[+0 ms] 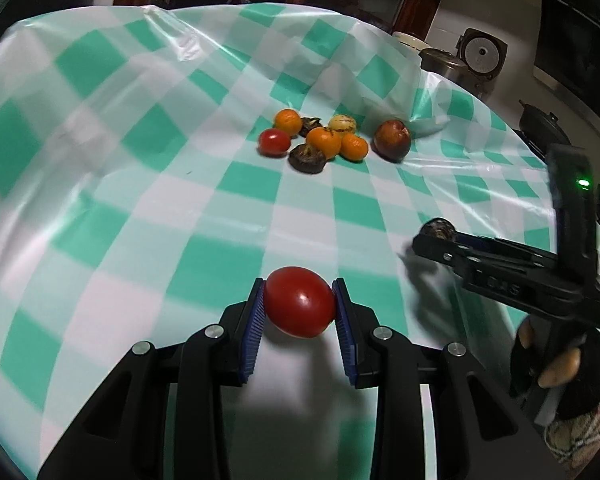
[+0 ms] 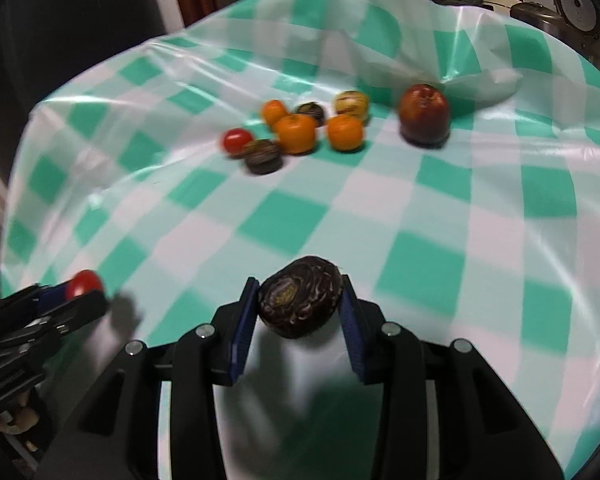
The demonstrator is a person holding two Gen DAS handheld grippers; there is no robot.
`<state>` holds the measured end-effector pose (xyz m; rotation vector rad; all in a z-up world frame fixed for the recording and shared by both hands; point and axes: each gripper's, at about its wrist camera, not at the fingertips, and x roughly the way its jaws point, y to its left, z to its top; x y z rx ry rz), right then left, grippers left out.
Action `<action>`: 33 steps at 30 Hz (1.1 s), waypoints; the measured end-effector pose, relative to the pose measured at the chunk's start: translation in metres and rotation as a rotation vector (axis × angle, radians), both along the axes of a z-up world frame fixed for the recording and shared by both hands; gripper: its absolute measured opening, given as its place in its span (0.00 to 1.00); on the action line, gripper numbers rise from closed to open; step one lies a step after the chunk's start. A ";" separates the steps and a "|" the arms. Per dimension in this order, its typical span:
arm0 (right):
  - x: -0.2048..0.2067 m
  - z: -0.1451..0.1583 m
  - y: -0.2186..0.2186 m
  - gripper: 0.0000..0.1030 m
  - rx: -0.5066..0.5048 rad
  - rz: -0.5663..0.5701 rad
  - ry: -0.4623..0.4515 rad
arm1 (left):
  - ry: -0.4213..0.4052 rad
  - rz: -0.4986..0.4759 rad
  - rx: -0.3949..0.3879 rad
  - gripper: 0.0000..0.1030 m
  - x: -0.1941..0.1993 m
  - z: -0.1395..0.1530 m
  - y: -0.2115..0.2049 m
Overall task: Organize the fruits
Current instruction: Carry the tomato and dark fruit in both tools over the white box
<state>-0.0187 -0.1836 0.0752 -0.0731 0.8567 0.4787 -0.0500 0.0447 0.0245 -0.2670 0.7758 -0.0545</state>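
Observation:
My left gripper [image 1: 299, 300] is shut on a red tomato [image 1: 300, 302], held just above the checked tablecloth. My right gripper [image 2: 301, 300] is shut on a dark brown wrinkled fruit [image 2: 300, 302]; it also shows in the left wrist view [image 1: 440, 232]. A cluster of fruit lies further back: a small red tomato [image 1: 275, 141], three oranges [image 1: 323, 142], two dark brown fruits [image 1: 307, 157], a yellowish fruit [image 1: 342, 123] and a dark red apple [image 1: 393, 139]. The left gripper with its tomato [image 2: 83, 283] shows at the left of the right wrist view.
The green and white checked plastic cloth [image 1: 140, 200] covers the table and is wrinkled at the back [image 1: 380, 92]. Kitchen appliances [image 1: 482, 56] stand beyond the far right edge. A dark wall and wooden furniture lie behind the table.

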 end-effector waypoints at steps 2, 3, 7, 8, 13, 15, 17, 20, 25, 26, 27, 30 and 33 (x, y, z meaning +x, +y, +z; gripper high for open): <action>-0.026 0.001 0.007 0.39 0.021 0.018 -0.005 | 0.004 0.012 0.008 0.30 -0.015 -0.001 0.005; -0.035 0.002 0.008 0.39 0.021 0.023 -0.011 | 0.007 0.021 0.013 0.30 -0.024 -0.001 0.009; -0.082 0.003 0.026 0.39 0.064 0.066 -0.007 | 0.000 0.053 0.034 0.30 -0.060 0.004 0.024; -0.091 0.003 0.032 0.39 0.073 0.079 -0.004 | -0.006 0.060 0.046 0.30 -0.068 0.006 0.028; -0.139 0.004 0.071 0.39 0.068 0.172 -0.014 | -0.036 0.119 0.087 0.31 -0.117 0.019 0.058; -0.153 0.006 0.087 0.39 0.070 0.213 -0.010 | -0.047 0.153 0.092 0.31 -0.140 0.024 0.076; -0.168 0.007 0.108 0.39 0.054 0.267 -0.010 | -0.054 0.173 0.096 0.31 -0.154 0.027 0.087; -0.196 0.011 0.142 0.39 0.033 0.367 -0.021 | -0.064 0.213 0.120 0.31 -0.185 0.030 0.106; -0.254 0.020 0.198 0.39 0.010 0.587 -0.052 | -0.051 0.315 0.133 0.31 -0.243 0.023 0.149; -0.263 0.019 0.208 0.39 0.002 0.630 -0.050 | -0.042 0.342 0.134 0.31 -0.254 0.020 0.159; -0.274 0.016 0.219 0.39 -0.008 0.671 -0.046 | -0.024 0.375 0.137 0.31 -0.268 0.014 0.170; -0.302 -0.003 0.254 0.39 -0.059 0.806 -0.008 | 0.044 0.457 0.148 0.31 -0.298 -0.009 0.202; -0.326 -0.039 0.301 0.39 -0.167 0.936 0.057 | 0.171 0.517 0.189 0.31 -0.311 -0.045 0.231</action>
